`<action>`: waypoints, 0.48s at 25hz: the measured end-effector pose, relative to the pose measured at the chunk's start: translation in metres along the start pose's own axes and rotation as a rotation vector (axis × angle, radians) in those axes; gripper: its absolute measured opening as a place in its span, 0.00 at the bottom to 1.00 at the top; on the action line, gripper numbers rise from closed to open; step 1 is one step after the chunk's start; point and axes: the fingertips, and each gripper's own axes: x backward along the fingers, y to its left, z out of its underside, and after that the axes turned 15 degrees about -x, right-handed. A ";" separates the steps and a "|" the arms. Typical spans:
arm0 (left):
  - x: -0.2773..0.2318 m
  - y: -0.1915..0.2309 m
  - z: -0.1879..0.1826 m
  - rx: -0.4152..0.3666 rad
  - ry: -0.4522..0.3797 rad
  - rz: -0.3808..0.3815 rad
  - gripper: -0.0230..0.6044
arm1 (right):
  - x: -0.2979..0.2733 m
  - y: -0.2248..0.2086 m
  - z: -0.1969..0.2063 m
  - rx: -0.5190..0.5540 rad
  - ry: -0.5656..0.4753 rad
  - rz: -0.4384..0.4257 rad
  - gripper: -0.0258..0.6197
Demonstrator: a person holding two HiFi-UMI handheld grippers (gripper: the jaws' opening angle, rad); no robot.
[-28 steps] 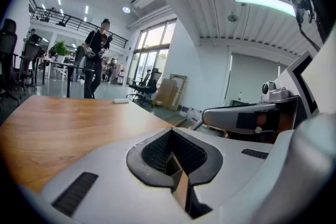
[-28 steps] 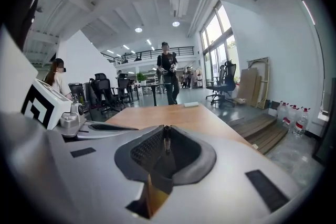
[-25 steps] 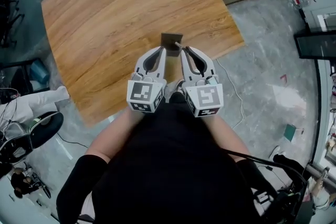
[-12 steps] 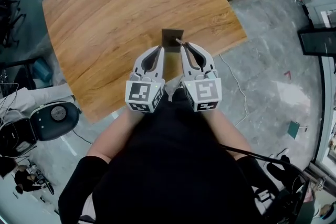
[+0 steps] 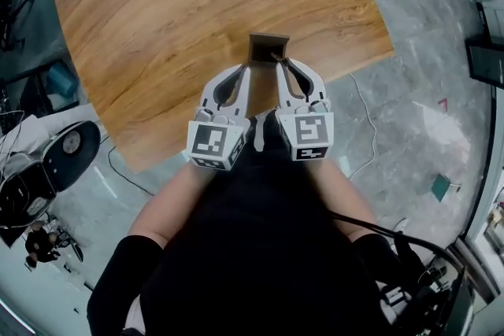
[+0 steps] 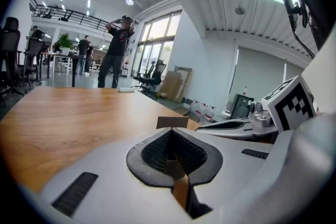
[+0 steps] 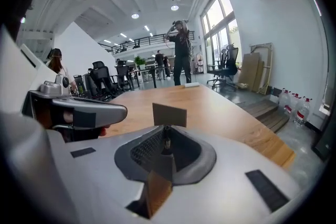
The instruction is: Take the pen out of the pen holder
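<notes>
The pen shows in the right gripper view as a short dark piece with a paler band. It stands roughly upright, its long axis vertical, in the hollow between that gripper's two jaws. In the head view, only a thin dark stroke of it shows. The stroke slants from the pen holder's near right corner towards the right gripper's tip, and I cannot tell which end is the writing end.

The right gripper has its jaws pressed in on the pen. The pen holder, a small brown box, stands on the wooden table close to the near edge, just beyond both gripper tips.

The left gripper lies beside the right one, with its tip near the holder's near left corner. Its own view shows its jaws pressed together at the tip with nothing clamped between them, and the holder just behind. Further back, a person stands beyond the table with arms raised.
</notes>
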 end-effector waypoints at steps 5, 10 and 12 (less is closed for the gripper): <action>-0.007 0.006 0.018 0.020 0.030 -0.009 0.05 | -0.017 -0.007 0.022 -0.004 0.035 0.002 0.10; -0.010 0.007 0.026 0.028 0.047 -0.009 0.05 | -0.019 -0.009 0.021 0.000 0.019 0.011 0.10; -0.010 0.006 0.026 0.029 0.047 -0.006 0.05 | -0.018 -0.009 0.022 -0.004 0.019 0.018 0.10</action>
